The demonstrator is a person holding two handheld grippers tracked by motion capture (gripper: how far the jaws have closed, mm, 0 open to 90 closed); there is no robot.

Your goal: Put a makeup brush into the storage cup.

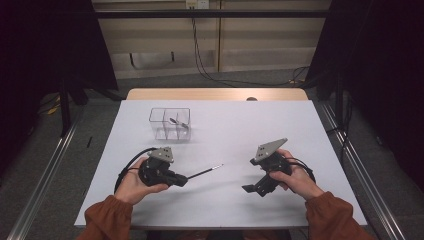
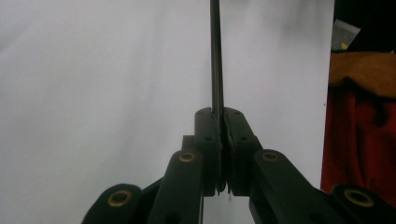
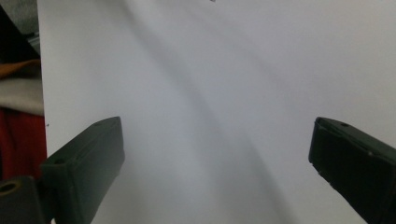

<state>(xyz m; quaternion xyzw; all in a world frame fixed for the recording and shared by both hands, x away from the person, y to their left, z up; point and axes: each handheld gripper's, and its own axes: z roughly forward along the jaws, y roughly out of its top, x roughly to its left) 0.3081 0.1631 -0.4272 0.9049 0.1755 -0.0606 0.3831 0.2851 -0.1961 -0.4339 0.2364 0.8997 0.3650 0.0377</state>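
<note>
At the near edge of the table (image 1: 300,210), the person's two hands are each carrying a tool. The left tool (image 1: 186,178) is clamping the base of a thin dark rod (image 1: 205,172), jaws pressed together on it; in the left gripper view the rod (image 2: 216,56) is running straight out from between the closed pads over the white surface. The rod is pointing toward the table's middle, its pale tip hanging just above the surface. The right tool (image 1: 248,188) is standing with jaws spread wide and nothing between them, as the right gripper view (image 3: 215,154) is confirming. The rod is likely handling as a light, stiff, slender part; being narrow and smooth, it may be pivoting or slipping in the pads, so a grip near one end with the pads square across the shaft is advisable. Farther back, a clear compartmented box (image 1: 170,123) is sitting on the table, with small metallic pieces (image 1: 179,122) lying in one compartment.
</note>
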